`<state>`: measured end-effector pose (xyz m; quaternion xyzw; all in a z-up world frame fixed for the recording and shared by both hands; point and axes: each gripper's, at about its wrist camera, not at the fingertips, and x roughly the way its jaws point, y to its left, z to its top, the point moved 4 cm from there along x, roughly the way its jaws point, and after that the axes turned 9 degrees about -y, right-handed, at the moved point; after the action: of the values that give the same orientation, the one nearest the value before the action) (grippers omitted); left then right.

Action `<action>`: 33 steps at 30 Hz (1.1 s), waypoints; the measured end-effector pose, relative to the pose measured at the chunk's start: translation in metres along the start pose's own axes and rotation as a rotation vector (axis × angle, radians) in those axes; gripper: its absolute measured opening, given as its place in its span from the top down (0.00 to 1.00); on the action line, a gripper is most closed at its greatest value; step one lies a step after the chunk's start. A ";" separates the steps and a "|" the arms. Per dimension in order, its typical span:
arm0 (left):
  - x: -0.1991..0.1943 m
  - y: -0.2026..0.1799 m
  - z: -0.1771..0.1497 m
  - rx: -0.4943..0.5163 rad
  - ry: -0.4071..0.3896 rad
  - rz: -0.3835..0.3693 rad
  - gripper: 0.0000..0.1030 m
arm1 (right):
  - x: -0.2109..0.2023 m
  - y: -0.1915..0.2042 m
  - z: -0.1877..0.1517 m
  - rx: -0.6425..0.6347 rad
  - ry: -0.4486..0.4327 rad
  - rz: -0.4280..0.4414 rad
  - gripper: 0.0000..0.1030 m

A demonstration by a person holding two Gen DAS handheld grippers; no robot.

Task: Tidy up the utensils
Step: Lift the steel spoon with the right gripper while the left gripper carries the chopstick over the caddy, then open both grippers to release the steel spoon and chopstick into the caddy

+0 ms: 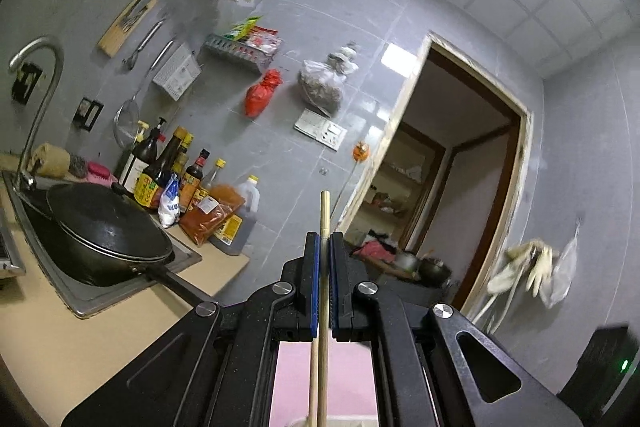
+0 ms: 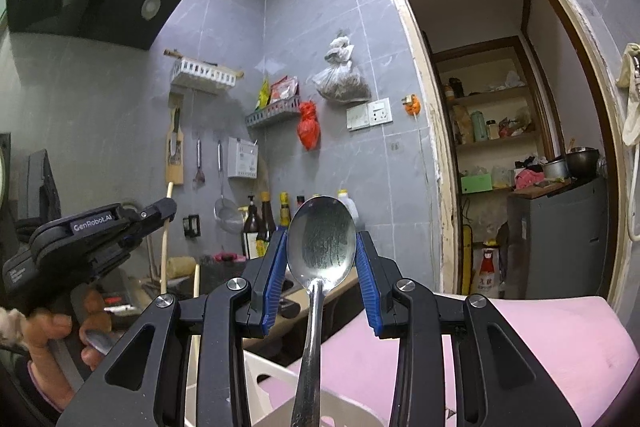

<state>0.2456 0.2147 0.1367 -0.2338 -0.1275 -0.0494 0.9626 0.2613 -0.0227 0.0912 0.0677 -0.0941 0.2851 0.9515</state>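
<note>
With the left hand-held gripper (image 1: 325, 247) pinching the upright chopstick (image 1: 324, 223) and the right hand-held gripper (image 2: 321, 259) spread around the spoon (image 2: 321, 239), lower both vertically into the white holder (image 2: 340, 407)

Chopsticks (image 1: 323, 307) run off the bottom edge in the left wrist view, lower ends unseen. Spoon (image 2: 320, 267) handle leaves the bottom edge in the right wrist view, its grip point hidden. White holder (image 2: 280, 383), bottom centre, is largely masked by the right gripper (image 2: 321, 255). Bottle (image 1: 152, 167) labels at left are too small to read.
</note>
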 end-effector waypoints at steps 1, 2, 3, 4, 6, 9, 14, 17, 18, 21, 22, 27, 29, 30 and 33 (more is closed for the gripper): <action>-0.002 -0.004 -0.005 0.022 0.009 -0.007 0.98 | 0.000 0.000 -0.002 0.001 0.011 0.004 0.69; -0.003 -0.007 -0.009 0.040 0.022 -0.014 0.98 | 0.000 0.000 -0.003 0.002 0.022 0.008 0.69; -0.003 -0.009 -0.013 0.050 0.034 -0.019 0.98 | 0.000 -0.001 -0.006 0.001 0.035 0.012 0.68; -0.005 -0.011 -0.018 0.057 0.049 -0.028 0.98 | -0.001 -0.002 -0.008 0.000 0.047 0.016 0.68; -0.006 -0.014 -0.026 0.058 0.086 -0.045 0.98 | -0.003 -0.003 -0.012 0.003 0.065 0.024 0.68; -0.009 -0.016 -0.035 0.058 0.150 -0.065 0.97 | -0.008 -0.006 -0.011 0.005 0.083 0.038 0.62; -0.015 -0.020 -0.039 0.033 0.229 -0.082 0.78 | -0.013 -0.011 -0.010 0.010 0.105 0.040 0.57; -0.019 -0.028 -0.034 0.056 0.243 -0.059 0.66 | -0.020 -0.012 -0.001 0.009 0.087 0.025 0.50; -0.020 -0.031 -0.032 0.070 0.245 -0.047 0.65 | -0.022 -0.013 0.004 0.010 0.079 0.018 0.47; -0.025 -0.048 -0.027 0.157 0.251 0.025 0.49 | -0.028 -0.016 0.015 -0.008 0.068 -0.030 0.26; -0.026 -0.052 -0.027 0.177 0.247 0.037 0.41 | -0.033 -0.019 0.020 -0.008 0.061 -0.047 0.23; -0.037 -0.083 -0.030 0.278 0.228 0.084 0.22 | -0.053 -0.032 0.037 -0.029 0.054 -0.121 0.07; -0.041 -0.096 -0.034 0.312 0.219 0.094 0.15 | -0.061 -0.039 0.043 -0.038 0.052 -0.150 0.00; -0.043 -0.100 -0.037 0.327 0.212 0.101 0.13 | -0.068 -0.043 0.046 -0.047 0.048 -0.169 0.00; -0.050 -0.114 -0.045 0.367 0.196 0.121 0.08 | -0.084 -0.053 0.053 -0.079 0.047 -0.212 0.00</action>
<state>0.1896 0.0941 0.1345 -0.0561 -0.0258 0.0100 0.9980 0.2142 -0.1205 0.1203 0.0328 -0.0751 0.1805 0.9801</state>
